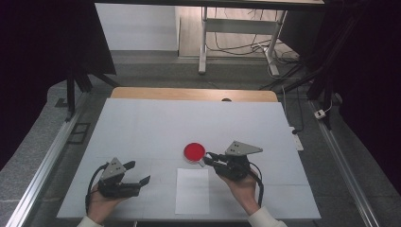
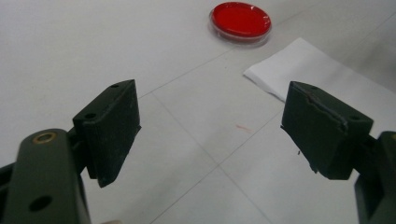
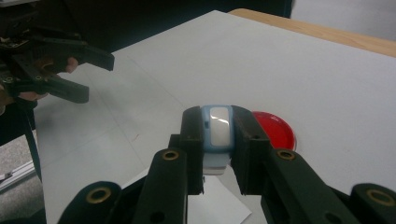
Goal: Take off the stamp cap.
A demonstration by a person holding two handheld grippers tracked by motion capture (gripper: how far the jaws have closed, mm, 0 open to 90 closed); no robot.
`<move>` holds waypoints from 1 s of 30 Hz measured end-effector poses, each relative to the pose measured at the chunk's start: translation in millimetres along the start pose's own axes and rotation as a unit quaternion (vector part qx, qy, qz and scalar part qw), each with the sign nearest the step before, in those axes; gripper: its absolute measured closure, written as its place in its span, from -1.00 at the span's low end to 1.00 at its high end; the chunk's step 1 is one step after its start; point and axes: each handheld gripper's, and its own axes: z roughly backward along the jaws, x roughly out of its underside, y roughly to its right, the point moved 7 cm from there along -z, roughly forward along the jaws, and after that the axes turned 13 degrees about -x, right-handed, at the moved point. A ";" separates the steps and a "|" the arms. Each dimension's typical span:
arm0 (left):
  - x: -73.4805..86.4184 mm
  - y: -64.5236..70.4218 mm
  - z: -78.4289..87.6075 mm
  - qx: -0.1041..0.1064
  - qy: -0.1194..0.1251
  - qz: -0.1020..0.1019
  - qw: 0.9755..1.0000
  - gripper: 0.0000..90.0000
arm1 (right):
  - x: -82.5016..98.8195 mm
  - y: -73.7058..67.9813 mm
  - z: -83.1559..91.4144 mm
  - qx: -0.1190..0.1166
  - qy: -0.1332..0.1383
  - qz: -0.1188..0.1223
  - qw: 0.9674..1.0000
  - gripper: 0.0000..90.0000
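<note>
A shallow round red dish (image 1: 194,151) with a clear rim sits mid-table, also in the left gripper view (image 2: 240,21). Just right of it in the high view, my right gripper (image 1: 208,159) is shut on a small light-blue object with a white face (image 3: 218,126), held just above the table. In the right gripper view the dish (image 3: 275,128) lies right behind the jaws. A white sheet of paper (image 1: 192,190) lies in front of the dish. My left gripper (image 1: 139,171) rests at the near left, open, with nothing between its pads (image 2: 112,126).
The table carries a white cover (image 1: 142,123) with a wooden edge (image 1: 194,93) at the back. Metal rails (image 1: 42,165) run along both sides. Desk legs and cables (image 1: 236,42) stand on the floor beyond. The paper's corner (image 2: 317,74) shows ahead of the left jaws.
</note>
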 end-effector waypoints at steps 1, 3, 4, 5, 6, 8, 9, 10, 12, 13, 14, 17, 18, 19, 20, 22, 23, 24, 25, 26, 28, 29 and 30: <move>-0.9 1.2 0.2 0.000 0.002 -0.002 1.000 -0.56 | 0.0 0.1 0.2 0.001 0.000 0.000 1.000 0.68; -2.4 3.1 0.0 0.000 0.004 -0.004 1.000 -0.56 | -0.7 -0.3 1.2 0.000 0.002 0.001 1.000 0.68; -3.0 3.8 -0.2 0.001 0.005 -0.003 1.000 -0.56 | -0.7 -0.3 1.2 0.000 0.002 0.001 1.000 0.68; -3.6 4.4 -0.3 0.002 0.005 -0.003 1.000 -0.56 | -1.0 -0.6 1.4 0.000 0.003 0.001 1.000 0.68; -4.1 5.3 -0.3 0.002 0.005 -0.003 1.000 -0.55 | -1.2 -0.8 1.4 0.000 0.003 0.002 1.000 0.68; -5.7 7.1 -0.9 0.003 0.006 -0.004 1.000 -0.55 | -1.2 -1.3 1.1 -0.001 0.003 0.003 1.000 0.68; -6.7 8.2 -1.4 0.004 0.007 -0.004 1.000 -0.55 | -1.0 -1.5 0.7 0.000 0.003 0.004 1.000 0.68; -7.7 9.2 -1.9 0.004 0.007 -0.005 1.000 -0.55 | -0.7 -1.6 0.4 -0.001 0.002 0.004 1.000 0.68; -9.9 11.6 -2.9 0.007 0.008 -0.008 1.000 -0.55 | -0.1 -1.5 -0.2 0.000 0.001 0.005 1.000 0.68; -11.1 12.7 -3.4 0.008 0.008 -0.010 1.000 -0.55 | 0.4 -1.8 -0.3 -0.001 -0.001 0.004 1.000 0.68; -12.4 14.3 -4.0 0.010 0.009 -0.009 1.000 -0.55 | 0.7 -1.8 -0.5 -0.001 -0.001 0.004 1.000 0.68; -15.7 19.2 -6.0 0.014 0.011 -0.015 1.000 -0.55 | 1.0 -2.1 -0.6 0.000 0.001 0.003 1.000 0.68; -16.9 21.2 -6.8 0.016 0.011 -0.018 1.000 -0.55 | 1.0 -2.3 -0.6 0.000 0.001 0.003 1.000 0.68; -18.1 23.2 -7.6 0.017 0.011 -0.021 1.000 -0.55 | 1.1 -2.7 -0.6 -0.001 0.002 0.003 1.000 0.68; -19.2 25.0 -8.7 0.017 0.011 -0.023 1.000 -0.55 | 1.2 -2.9 -0.4 0.000 0.003 0.005 1.000 0.68; -20.9 28.8 -10.5 0.021 0.011 -0.028 0.999 -0.55 | 2.0 -3.0 -0.8 0.001 0.003 0.005 1.000 0.68; -21.5 30.4 -11.7 0.022 0.011 -0.030 0.999 -0.55 | 2.4 -2.9 -1.2 0.001 0.003 0.004 1.000 0.68; -22.0 31.7 -12.7 0.024 0.010 -0.030 0.999 -0.55 | 2.8 -3.0 -1.7 0.001 0.003 0.004 1.000 0.68; -22.5 32.5 -13.7 0.025 0.010 -0.031 0.999 -0.55 | 3.1 -2.9 -2.1 0.001 0.003 0.004 1.000 0.68; -23.0 33.3 -14.7 0.026 0.010 -0.032 0.999 -0.55 | 3.1 -3.0 -2.4 0.001 0.003 0.004 1.000 0.68; -24.2 34.4 -16.9 0.026 0.009 -0.034 0.999 -0.55 | 2.9 -3.4 -2.7 0.000 0.004 0.005 1.000 0.68; -25.2 35.5 -18.4 0.026 0.010 -0.034 0.999 -0.55 | 2.9 -3.4 -2.7 0.000 0.004 0.005 1.000 0.68; -25.9 36.8 -19.7 0.027 0.009 -0.036 0.999 -0.55 | 3.0 -3.6 -2.7 -0.001 0.004 0.006 1.000 0.68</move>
